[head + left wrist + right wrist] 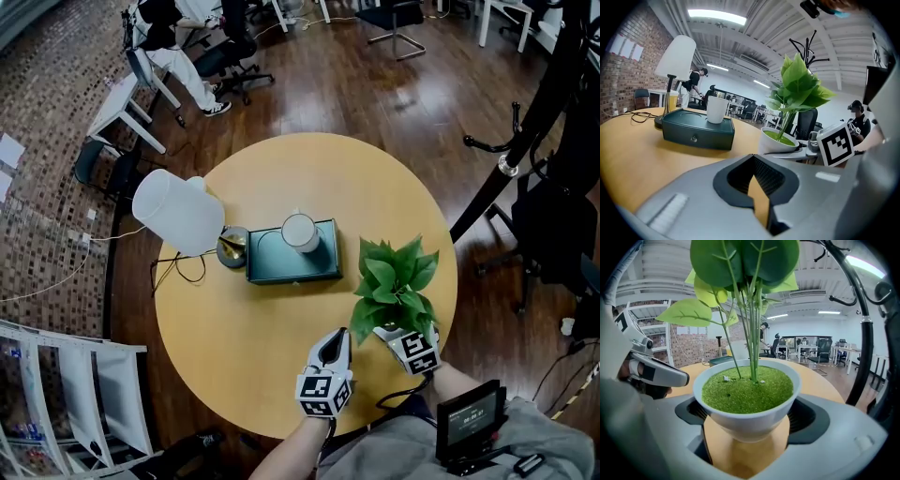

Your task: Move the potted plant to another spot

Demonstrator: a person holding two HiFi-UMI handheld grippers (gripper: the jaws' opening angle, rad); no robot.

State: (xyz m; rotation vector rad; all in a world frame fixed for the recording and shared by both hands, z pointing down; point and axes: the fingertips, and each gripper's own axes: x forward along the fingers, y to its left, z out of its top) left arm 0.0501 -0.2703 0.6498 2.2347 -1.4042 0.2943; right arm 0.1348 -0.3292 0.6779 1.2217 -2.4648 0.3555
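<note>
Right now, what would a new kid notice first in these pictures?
The green potted plant, clamped in the right gripper at the near right of the round yellow table. Then the white lamp at the table's left side, beside a dark green box with a white cup on top.

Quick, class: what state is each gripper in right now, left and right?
Left gripper: closed, holding nothing.
Right gripper: jaws wide, closed on the potted plant at its white pot.

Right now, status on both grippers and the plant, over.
Left gripper shut, empty. Right gripper shut on potted plant at near edge of table. Green box with cup and lamp stand apart, beyond.
</note>
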